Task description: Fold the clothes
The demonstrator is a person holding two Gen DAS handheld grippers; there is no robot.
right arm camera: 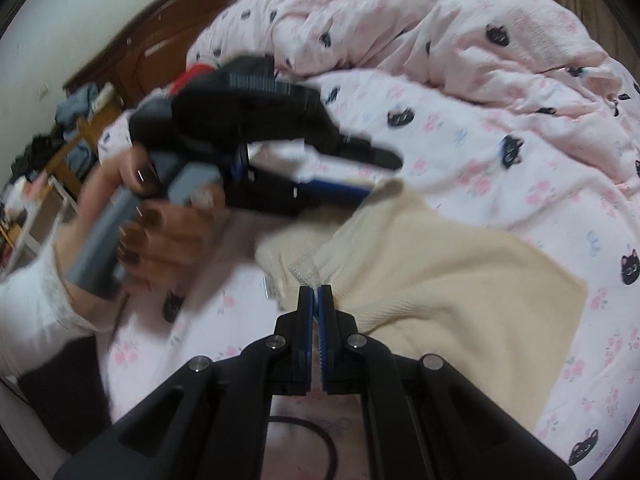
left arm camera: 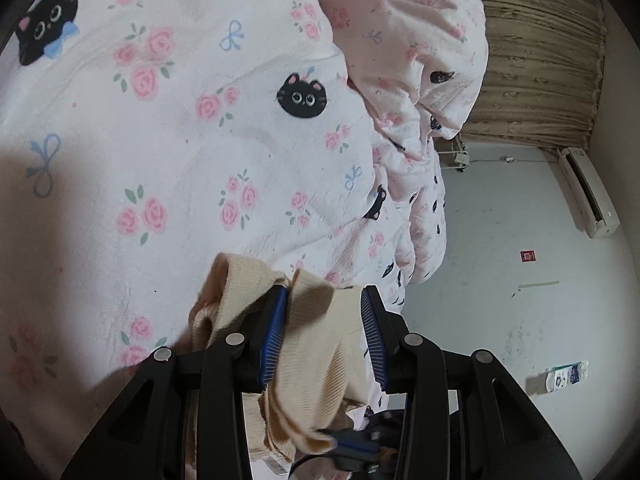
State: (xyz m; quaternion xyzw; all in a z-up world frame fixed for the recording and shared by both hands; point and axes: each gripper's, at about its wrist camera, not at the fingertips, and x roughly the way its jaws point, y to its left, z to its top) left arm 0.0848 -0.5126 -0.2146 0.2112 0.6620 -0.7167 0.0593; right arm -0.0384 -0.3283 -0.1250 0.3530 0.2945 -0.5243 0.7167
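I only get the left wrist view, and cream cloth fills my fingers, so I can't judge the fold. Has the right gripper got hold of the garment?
Observer: Yes. The right gripper is shut on a stitched edge of the garment.
Operator: How does the rest of it lie?
Observer: Mostly flat on the sheet, spreading to the right of that gripper in its view.
Operator: What is beyond the bedding on that side?
Observer: A brown headboard against a white wall.
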